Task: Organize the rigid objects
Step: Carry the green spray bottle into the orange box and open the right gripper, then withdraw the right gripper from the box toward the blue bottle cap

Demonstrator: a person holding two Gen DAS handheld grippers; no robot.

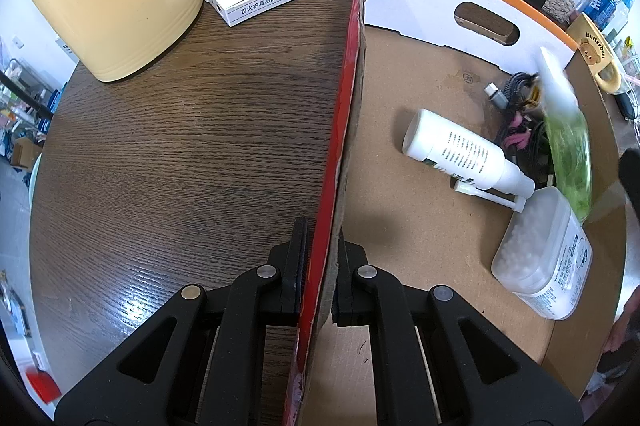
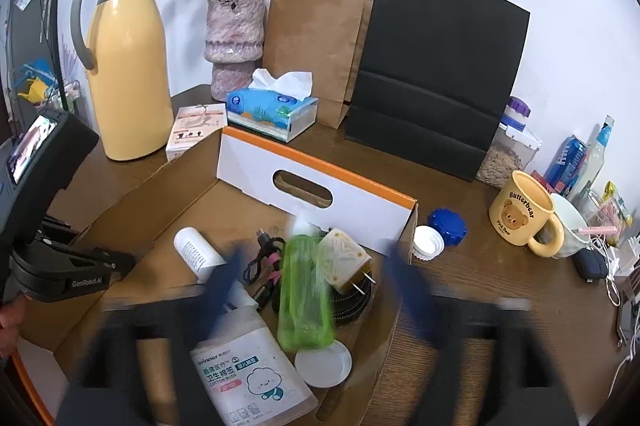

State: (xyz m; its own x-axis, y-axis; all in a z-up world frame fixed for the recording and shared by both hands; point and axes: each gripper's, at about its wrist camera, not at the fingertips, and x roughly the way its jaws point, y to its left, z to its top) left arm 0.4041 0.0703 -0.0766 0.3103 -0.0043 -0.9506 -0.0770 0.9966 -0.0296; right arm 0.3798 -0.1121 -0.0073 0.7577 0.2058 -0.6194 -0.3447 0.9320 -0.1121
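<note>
While the left gripper (image 1: 320, 266) fingers clamp the box wall (image 1: 344, 130), the right gripper (image 2: 316, 286) fingers, spread wide around the green bottle (image 2: 306, 290), should lift straight clear.

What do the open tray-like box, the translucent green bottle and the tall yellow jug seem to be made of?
Open tray-like box: corrugated cardboard, matte brown, with a raw fluted edge showing.
Translucent green bottle: likely plastic, since light passes through it; it is blurred.
Tall yellow jug: smooth, slightly glossy shell, plastic or coated metal; the look cannot settle which.
</note>
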